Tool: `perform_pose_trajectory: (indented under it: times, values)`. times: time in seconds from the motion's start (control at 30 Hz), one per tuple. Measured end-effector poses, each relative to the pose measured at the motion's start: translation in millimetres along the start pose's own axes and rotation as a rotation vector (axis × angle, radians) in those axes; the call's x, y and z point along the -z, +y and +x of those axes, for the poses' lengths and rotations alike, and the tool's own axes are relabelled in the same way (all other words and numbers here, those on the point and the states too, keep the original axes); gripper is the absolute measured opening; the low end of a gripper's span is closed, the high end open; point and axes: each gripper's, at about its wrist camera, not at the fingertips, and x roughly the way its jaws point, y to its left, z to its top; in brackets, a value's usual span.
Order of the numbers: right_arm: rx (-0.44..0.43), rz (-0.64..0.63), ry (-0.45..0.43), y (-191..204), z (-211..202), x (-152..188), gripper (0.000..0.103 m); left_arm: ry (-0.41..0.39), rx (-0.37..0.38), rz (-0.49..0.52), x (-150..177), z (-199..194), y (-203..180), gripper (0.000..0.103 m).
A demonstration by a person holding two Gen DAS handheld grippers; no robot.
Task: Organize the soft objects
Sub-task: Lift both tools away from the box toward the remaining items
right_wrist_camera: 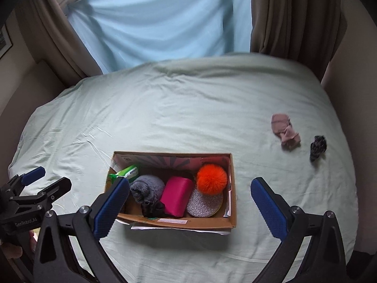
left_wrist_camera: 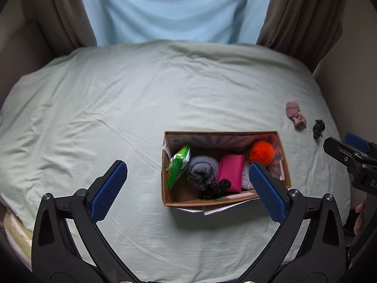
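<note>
A cardboard box (left_wrist_camera: 284,165) (right_wrist_camera: 233,188) sits on the bed. It holds an orange pom-pom (left_wrist_camera: 261,152) (right_wrist_camera: 211,178), a pink pouch (left_wrist_camera: 231,173) (right_wrist_camera: 178,195), a grey rolled sock (left_wrist_camera: 202,171) (right_wrist_camera: 147,187), a green packet (left_wrist_camera: 178,165) (right_wrist_camera: 128,171), a black scrunchie (left_wrist_camera: 216,188) (right_wrist_camera: 152,208) and a silver glitter piece (right_wrist_camera: 203,204). A pink sock (left_wrist_camera: 295,115) (right_wrist_camera: 284,131) and a dark scrunchie (left_wrist_camera: 318,128) (right_wrist_camera: 317,147) lie on the sheet right of the box. My left gripper (left_wrist_camera: 188,188) is open and empty above the box's near side. My right gripper (right_wrist_camera: 188,205) is open and empty.
The pale green bed sheet (left_wrist_camera: 141,94) (right_wrist_camera: 165,106) covers the whole bed. A light blue cloth (left_wrist_camera: 169,7) and brown curtains (left_wrist_camera: 304,14) hang behind it. White paper (left_wrist_camera: 221,208) sticks out under the box's near edge. The right gripper shows at the left wrist view's right edge (left_wrist_camera: 348,148).
</note>
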Motion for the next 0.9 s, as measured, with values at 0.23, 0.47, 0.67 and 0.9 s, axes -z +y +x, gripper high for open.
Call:
perform_pose_trajectory:
  times: [0.23,0.47,0.67,0.9]
  values:
    - [0.032,-0.022,-0.103,3,-69,6,0.103,-0.116,0.02,-0.018,2,-66,-9,0.103]
    - [0.093,0.0,-0.21,-14,-127,24,0.103,-0.171,0.086,-0.049,11,-106,-21,0.103]
    - [0.121,0.038,-0.248,-45,-154,34,0.103,-0.199,0.039,-0.014,15,-116,-56,0.103]
    - [0.123,0.039,-0.279,-102,-168,35,0.103,-0.205,0.029,0.035,0,-110,-131,0.103]
